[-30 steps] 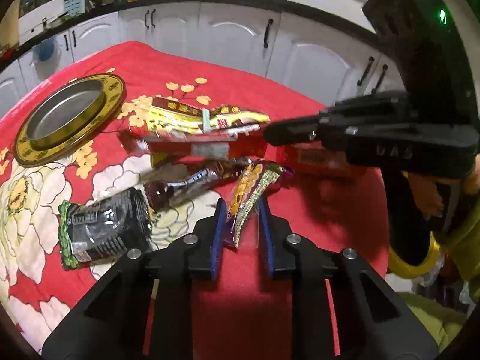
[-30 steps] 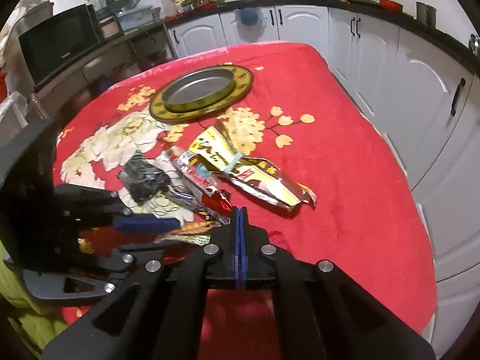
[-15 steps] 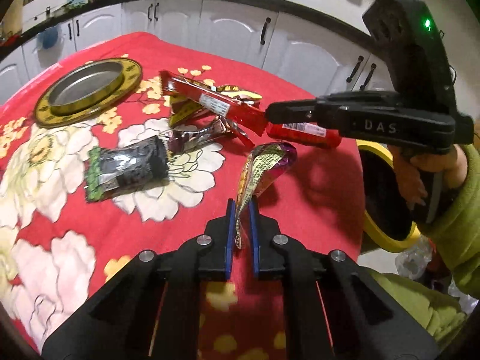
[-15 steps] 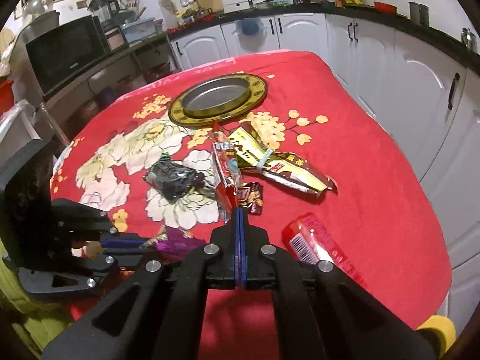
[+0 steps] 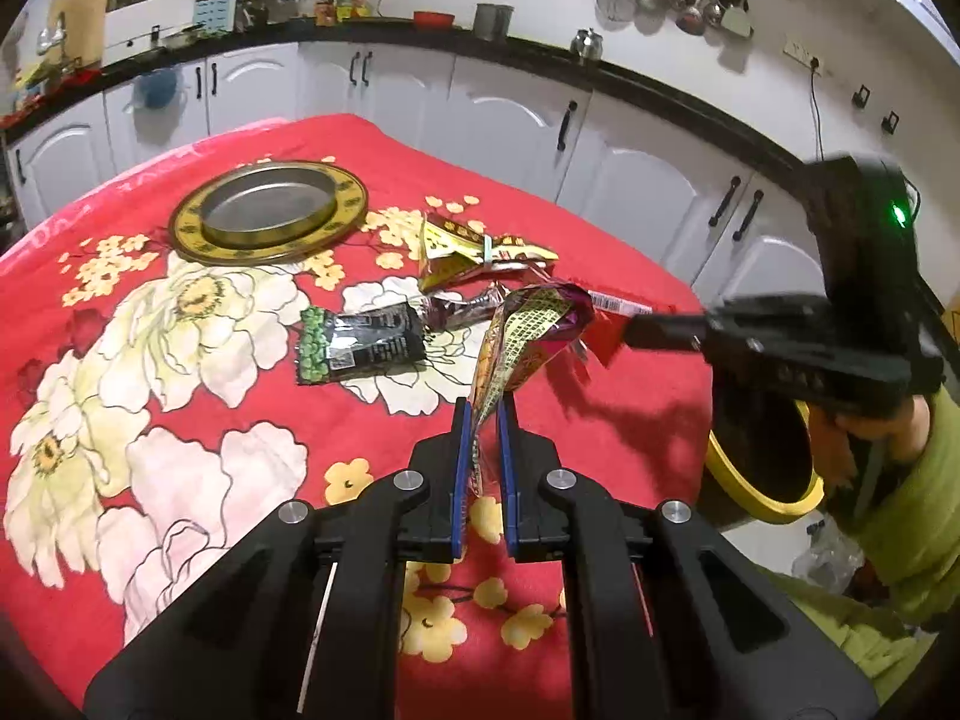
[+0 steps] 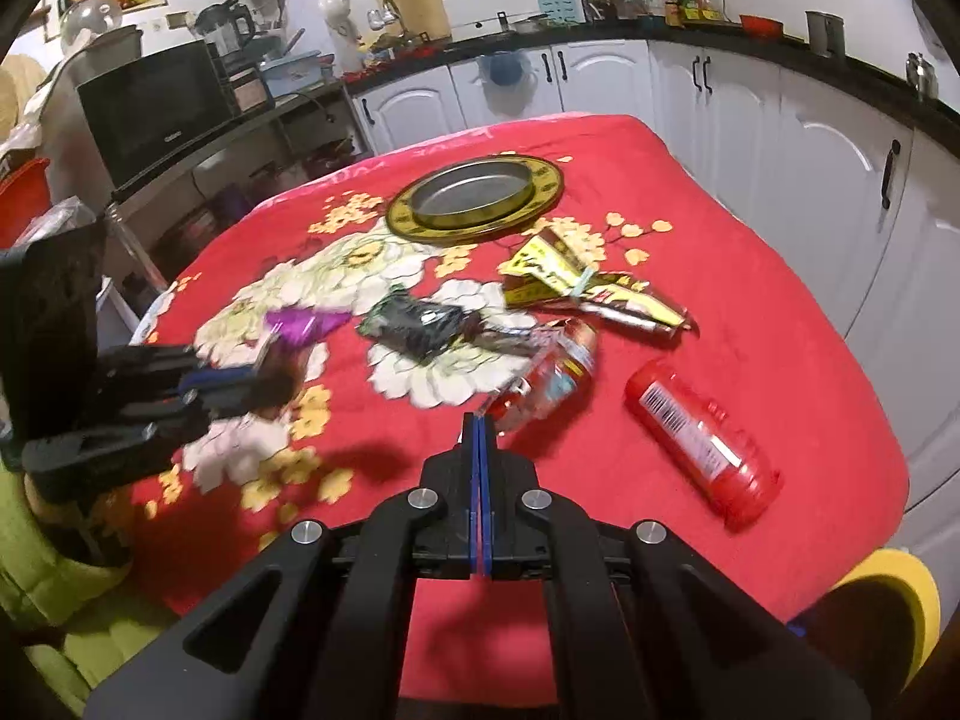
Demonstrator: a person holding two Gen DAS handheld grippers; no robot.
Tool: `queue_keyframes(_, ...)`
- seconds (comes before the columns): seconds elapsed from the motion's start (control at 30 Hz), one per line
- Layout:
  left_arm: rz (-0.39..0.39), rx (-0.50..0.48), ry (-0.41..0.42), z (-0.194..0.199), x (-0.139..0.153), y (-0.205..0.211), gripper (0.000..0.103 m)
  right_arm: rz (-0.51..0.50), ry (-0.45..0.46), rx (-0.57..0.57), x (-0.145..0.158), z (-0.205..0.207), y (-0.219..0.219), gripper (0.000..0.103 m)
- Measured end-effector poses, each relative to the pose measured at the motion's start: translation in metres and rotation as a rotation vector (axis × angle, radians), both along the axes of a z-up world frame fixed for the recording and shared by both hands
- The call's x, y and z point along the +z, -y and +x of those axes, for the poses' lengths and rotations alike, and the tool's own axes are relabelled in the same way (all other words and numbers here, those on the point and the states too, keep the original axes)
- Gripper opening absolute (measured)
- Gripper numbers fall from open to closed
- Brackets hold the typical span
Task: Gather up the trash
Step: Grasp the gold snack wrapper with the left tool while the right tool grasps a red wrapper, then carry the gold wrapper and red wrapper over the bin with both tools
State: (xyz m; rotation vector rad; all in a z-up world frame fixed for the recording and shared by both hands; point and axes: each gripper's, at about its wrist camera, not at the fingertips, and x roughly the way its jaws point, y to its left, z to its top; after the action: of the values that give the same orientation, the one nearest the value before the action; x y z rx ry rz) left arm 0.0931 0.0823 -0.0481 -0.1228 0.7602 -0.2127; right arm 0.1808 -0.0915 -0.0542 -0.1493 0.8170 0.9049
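Observation:
My left gripper [image 5: 481,414] is shut on a yellow and purple snack wrapper [image 5: 528,330] and holds it above the red flowered tablecloth [image 5: 180,360]. My right gripper [image 6: 479,423] is shut on a long red wrapper [image 6: 552,375], blurred, lifted off the cloth. It also shows in the left wrist view [image 5: 636,324] at the right. On the cloth lie a black and green packet [image 5: 354,348], a yellow folded wrapper [image 5: 474,246] and a red packet [image 6: 702,432].
A round metal tray with a gold rim [image 5: 270,216] sits at the far side of the table. A yellow-rimmed bin [image 5: 762,462] stands off the table's right edge. White cabinets [image 5: 510,114] run behind the table.
Both grippers have lifted and pulled back toward me with their wrappers. The red wrapper has left the pile. My right gripper has shifted toward the bin side.

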Motion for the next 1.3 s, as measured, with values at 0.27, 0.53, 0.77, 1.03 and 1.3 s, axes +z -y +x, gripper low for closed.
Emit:
queue_keyframes(0.27, -0.01, 0.018, 0.028, -0.007, 0.011, 0.002, 0.005, 0.02, 0.011, 0.018, 0.009, -0.031, 0.001, 0.001)
queue_keyframes(0.53, -0.023, 0.047, 0.049, -0.01, 0.019, 0.0, 0.005, 0.039, 0.017, 0.023, 0.014, -0.047, 0.002, 0.001)
queue_keyframes(0.77, -0.03, 0.045, 0.077, -0.008, 0.03, 0.009, 0.005, 0.066, 0.037, 0.007, 0.024, -0.05, 0.012, 0.001)
queue_keyframes(1.03, -0.031, 0.027, 0.099, -0.002, 0.042, 0.027, 0.005, 0.107, 0.071, -0.024, 0.042, -0.054, 0.033, 0.001)
queue_keyframes(1.3, -0.03, -0.022, 0.122, 0.007, 0.054, 0.055, 0.005, 0.133, 0.116, -0.087, 0.061, -0.054, 0.069, 0.001)
